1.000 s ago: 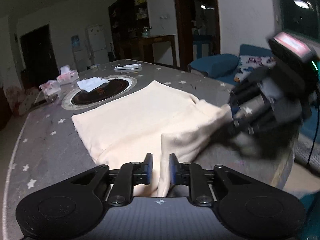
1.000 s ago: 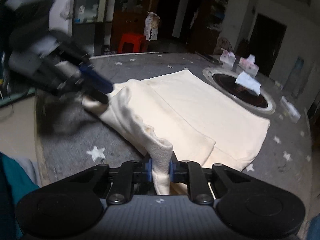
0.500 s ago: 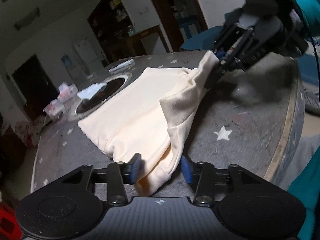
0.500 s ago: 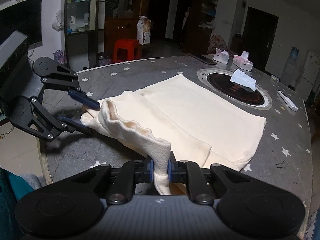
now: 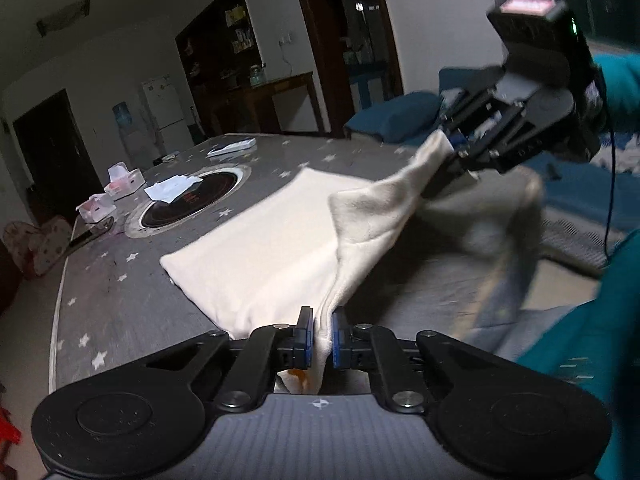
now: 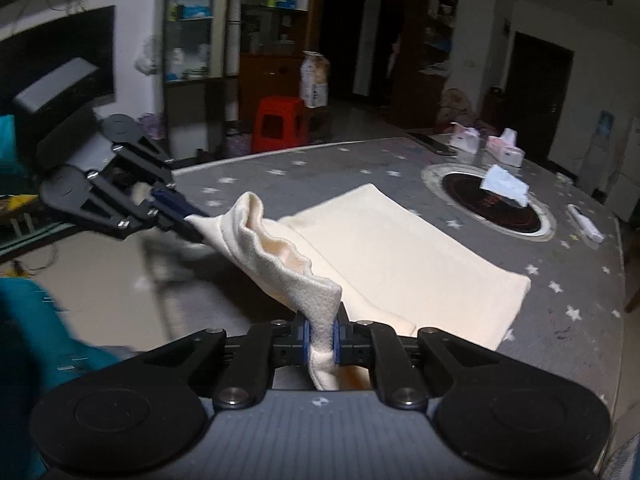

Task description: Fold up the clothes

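Cloth feels soft and floppy, so I hold its near edge at two corners: left gripper and right gripper both pinch it tight

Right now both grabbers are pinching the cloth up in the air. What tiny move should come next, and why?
Probably carry the lifted edge forward over the flat part. The left gripper and right gripper are both shut on the cream cloth, its near edge hangs above the table, and the rest lies flat ahead, so laying it over would likely make the fold.
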Action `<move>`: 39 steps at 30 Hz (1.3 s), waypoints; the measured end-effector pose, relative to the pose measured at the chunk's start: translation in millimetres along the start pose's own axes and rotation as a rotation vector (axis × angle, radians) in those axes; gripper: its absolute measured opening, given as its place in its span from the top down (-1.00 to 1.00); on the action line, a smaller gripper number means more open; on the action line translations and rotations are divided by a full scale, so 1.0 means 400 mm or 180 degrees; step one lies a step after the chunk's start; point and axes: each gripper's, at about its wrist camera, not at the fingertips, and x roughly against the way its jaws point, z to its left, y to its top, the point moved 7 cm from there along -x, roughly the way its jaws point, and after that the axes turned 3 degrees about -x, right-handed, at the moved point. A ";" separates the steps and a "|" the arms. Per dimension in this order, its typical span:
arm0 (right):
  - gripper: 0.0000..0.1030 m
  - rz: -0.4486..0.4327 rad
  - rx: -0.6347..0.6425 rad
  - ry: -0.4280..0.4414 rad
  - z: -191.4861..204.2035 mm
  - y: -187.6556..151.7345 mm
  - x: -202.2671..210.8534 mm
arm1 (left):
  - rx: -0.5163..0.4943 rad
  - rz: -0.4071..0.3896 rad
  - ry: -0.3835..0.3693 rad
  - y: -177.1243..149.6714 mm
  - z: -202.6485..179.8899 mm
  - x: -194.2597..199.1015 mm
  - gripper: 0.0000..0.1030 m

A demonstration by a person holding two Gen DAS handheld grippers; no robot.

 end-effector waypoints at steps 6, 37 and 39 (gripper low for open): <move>0.83 0.0080 -0.0026 0.0155 0.049 0.028 0.066 | 0.0090 -0.0134 0.0084 0.044 0.007 0.058 0.81; 0.53 0.0239 -0.1002 -0.0592 -0.344 0.048 -0.255 | 0.0887 0.0214 0.0806 0.103 0.325 -0.395 0.61; 0.53 0.0187 -0.1038 -0.0618 -0.336 0.048 -0.243 | 0.0905 0.0164 0.0614 0.120 0.293 -0.382 0.63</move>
